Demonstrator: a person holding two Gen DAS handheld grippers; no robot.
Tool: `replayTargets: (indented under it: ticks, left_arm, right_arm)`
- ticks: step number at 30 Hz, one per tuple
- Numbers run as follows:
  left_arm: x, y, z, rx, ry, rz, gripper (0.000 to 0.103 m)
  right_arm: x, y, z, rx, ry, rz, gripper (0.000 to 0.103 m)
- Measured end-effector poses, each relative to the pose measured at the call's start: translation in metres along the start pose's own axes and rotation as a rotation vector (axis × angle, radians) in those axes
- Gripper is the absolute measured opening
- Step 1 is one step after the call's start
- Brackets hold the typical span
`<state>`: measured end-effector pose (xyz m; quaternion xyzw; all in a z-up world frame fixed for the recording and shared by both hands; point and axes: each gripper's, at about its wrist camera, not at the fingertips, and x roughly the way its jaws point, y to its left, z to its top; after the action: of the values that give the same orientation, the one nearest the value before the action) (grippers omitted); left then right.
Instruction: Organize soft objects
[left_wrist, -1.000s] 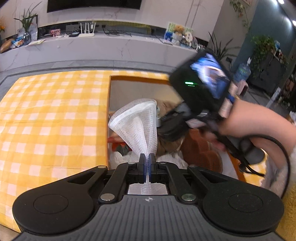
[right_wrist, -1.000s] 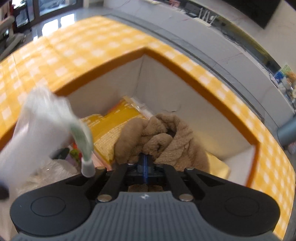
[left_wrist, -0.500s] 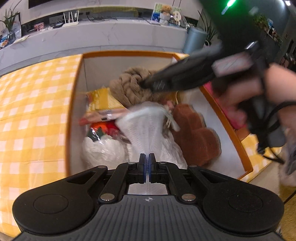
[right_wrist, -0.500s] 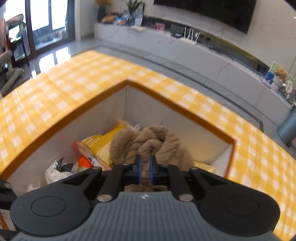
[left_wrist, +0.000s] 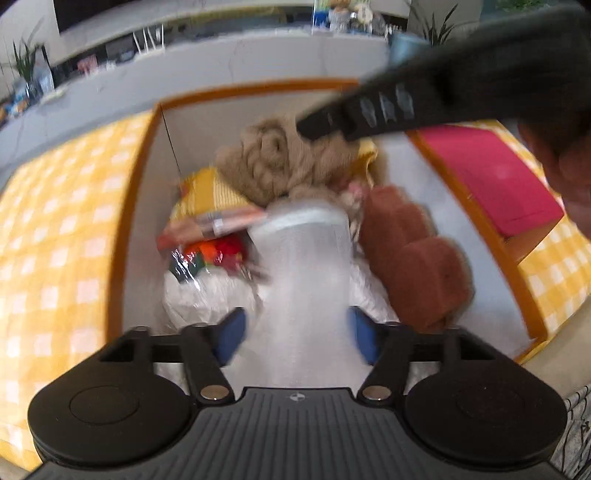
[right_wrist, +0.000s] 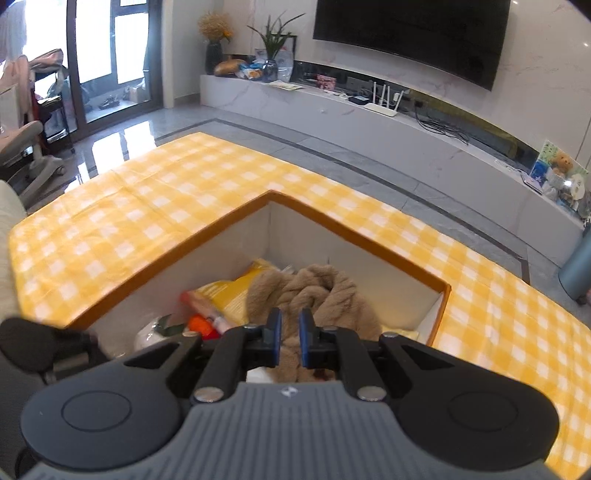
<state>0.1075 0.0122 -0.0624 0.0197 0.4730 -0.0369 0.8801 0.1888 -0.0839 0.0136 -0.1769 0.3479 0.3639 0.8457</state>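
Left claw (left_wrist: 295, 338), jaws spread wide, with the white mesh cloth (left_wrist: 306, 280) lying loose between them over the orange-rimmed box (left_wrist: 140, 173). Right claw (right_wrist: 290, 341), jaws slightly apart, empty above the tan knitted bundle (right_wrist: 314, 291) inside that box.

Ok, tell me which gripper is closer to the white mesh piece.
Left. The left gripper is open with the white mesh piece right between its fingers. The right gripper is higher up, over the tan plush in the box.
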Motion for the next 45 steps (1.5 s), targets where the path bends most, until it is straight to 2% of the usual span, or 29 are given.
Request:
replayTargets:
  ticks: [2, 4, 9, 12, 14, 18, 22, 25, 29, 32, 34, 35, 36, 37, 38, 40, 41, 42, 44, 45]
  left_arm:
    - [-0.01, -0.001, 0.0, 0.011, -0.01, -0.002, 0.086]
    - [-0.021, 0.0, 0.001, 0.025, -0.023, -0.023, 0.086]
    - [-0.049, 0.016, 0.006, 0.047, -0.04, -0.031, 0.086]
    - [-0.056, 0.038, 0.008, -0.031, -0.064, -0.013, 0.085]
    - [-0.056, 0.052, 0.008, -0.09, -0.079, 0.021, 0.085]
    - [-0.058, 0.064, 0.006, -0.098, -0.103, 0.083, 0.085]
    - [-0.056, 0.073, 0.009, -0.139, -0.1, 0.084, 0.085]
    - [-0.055, 0.078, 0.008, -0.154, -0.107, 0.085, 0.085]
    - [-0.054, 0.082, 0.008, -0.181, -0.115, 0.104, 0.085]
    - [-0.056, 0.08, 0.009, -0.195, -0.124, 0.115, 0.085]
    - [-0.059, 0.077, 0.009, -0.201, -0.147, 0.122, 0.085]
    - [-0.062, 0.075, 0.008, -0.2, -0.169, 0.131, 0.085]
    - [-0.066, 0.071, 0.008, -0.191, -0.204, 0.144, 0.085]
    - [-0.071, 0.067, 0.008, -0.174, -0.246, 0.156, 0.085]
    - [-0.077, 0.061, 0.008, -0.153, -0.283, 0.166, 0.085]
    - [-0.085, 0.052, 0.01, -0.128, -0.334, 0.173, 0.085]
    - [-0.089, 0.048, 0.011, -0.127, -0.36, 0.163, 0.085]
    - [-0.092, 0.045, 0.011, -0.129, -0.386, 0.147, 0.085]
    - [-0.098, 0.039, 0.011, -0.137, -0.435, 0.116, 0.085]
    - [-0.1, 0.036, 0.011, -0.135, -0.463, 0.103, 0.085]
  right_arm:
    - [-0.007, 0.004, -0.004, -0.026, 0.007, -0.017, 0.012]
    - [-0.012, 0.002, -0.008, 0.001, 0.009, -0.013, 0.012]
    - [-0.023, -0.01, -0.016, 0.11, 0.024, 0.067, 0.014]
    - [-0.014, 0.004, -0.022, 0.077, 0.114, 0.144, 0.016]
    - [-0.001, 0.02, -0.029, 0.026, 0.182, 0.161, 0.016]
    - [0.025, 0.047, -0.04, -0.074, 0.31, 0.215, 0.016]
    - [0.054, 0.058, -0.04, -0.122, 0.421, 0.217, 0.015]
    - [0.083, 0.062, -0.042, -0.167, 0.538, 0.209, 0.013]
    - [0.1, 0.062, -0.034, -0.177, 0.586, 0.204, 0.012]
    - [0.098, 0.061, -0.035, -0.163, 0.573, 0.195, 0.014]
    - [0.083, 0.059, -0.033, -0.146, 0.531, 0.189, 0.021]
    - [0.071, 0.055, -0.031, -0.148, 0.491, 0.179, 0.039]
    - [0.055, 0.051, -0.027, -0.137, 0.423, 0.147, 0.064]
    - [0.036, 0.043, -0.024, -0.096, 0.341, 0.113, 0.073]
    - [0.017, 0.035, -0.023, -0.04, 0.267, 0.096, 0.078]
    - [-0.017, 0.021, -0.027, 0.067, 0.149, 0.07, 0.08]
    - [-0.031, 0.017, -0.032, 0.103, 0.099, 0.039, 0.087]
    - [-0.045, 0.015, -0.035, 0.125, 0.054, -0.008, 0.092]
    - [-0.069, 0.018, -0.044, 0.132, -0.031, -0.125, 0.094]
    - [-0.078, 0.02, -0.049, 0.133, -0.075, -0.179, 0.099]
